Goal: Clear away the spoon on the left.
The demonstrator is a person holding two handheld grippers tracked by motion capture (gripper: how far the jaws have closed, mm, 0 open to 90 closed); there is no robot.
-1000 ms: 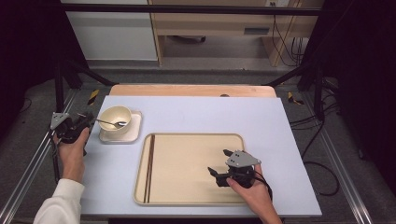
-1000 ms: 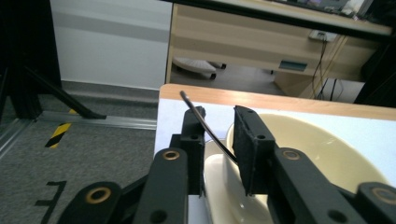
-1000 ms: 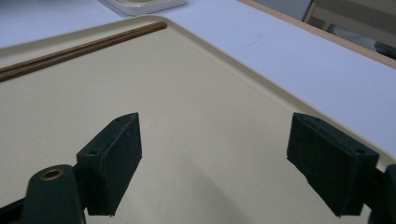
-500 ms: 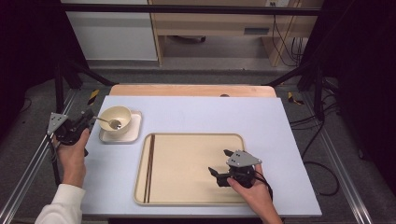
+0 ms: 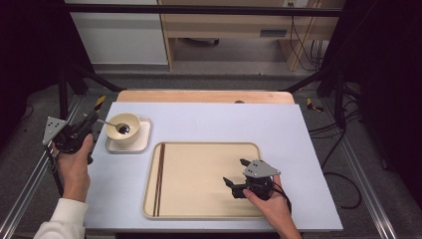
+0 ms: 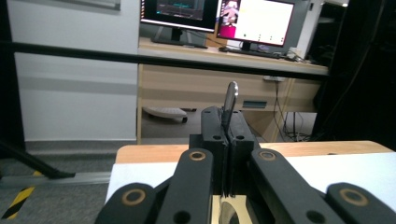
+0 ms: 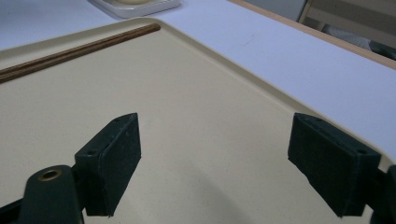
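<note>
At table's left edge, left gripper [image 5: 85,130] clenched on spoon [image 5: 115,125] handle, spoon end over bowl [image 5: 123,129], probably inside; thin handle could twist in jaws, tipping bowl off its dish [image 5: 142,143]; right gripper [image 5: 238,175] released, idle over tray [image 5: 199,169]

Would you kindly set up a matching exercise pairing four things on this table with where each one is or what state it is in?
Things:
1. spoon
2. chopsticks
3. right gripper
4. bowl

Places or states:
A. lying along the tray's left edge
B. sitting on a small white dish
C. handle clamped in the left gripper
D. jaws open above the tray

Pairs: 1-C, 2-A, 3-D, 4-B
</note>
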